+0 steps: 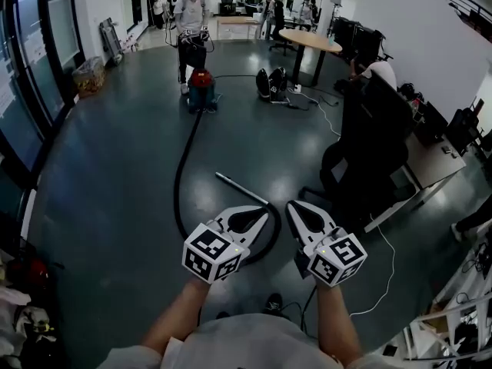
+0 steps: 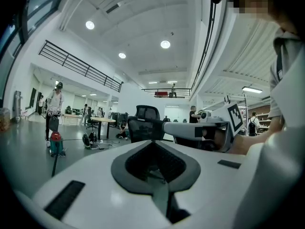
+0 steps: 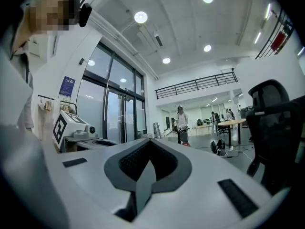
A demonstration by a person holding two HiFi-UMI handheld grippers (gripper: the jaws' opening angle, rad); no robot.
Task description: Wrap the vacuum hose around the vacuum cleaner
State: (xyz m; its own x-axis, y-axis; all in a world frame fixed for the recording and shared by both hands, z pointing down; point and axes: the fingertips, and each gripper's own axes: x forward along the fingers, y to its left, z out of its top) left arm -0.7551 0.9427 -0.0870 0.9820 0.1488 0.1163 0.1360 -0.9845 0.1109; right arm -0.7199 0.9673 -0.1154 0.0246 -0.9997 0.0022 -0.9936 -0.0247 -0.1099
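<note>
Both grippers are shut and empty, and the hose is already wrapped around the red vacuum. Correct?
No. The hose is not wrapped: the head view shows it trailing across the floor away from the red vacuum. The left gripper and right gripper are shut and empty.

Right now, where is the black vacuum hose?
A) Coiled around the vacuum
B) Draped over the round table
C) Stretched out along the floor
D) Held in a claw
C: the hose runs in a long curve across the floor, from the vacuum toward the camera, not wrapped yet.
</note>
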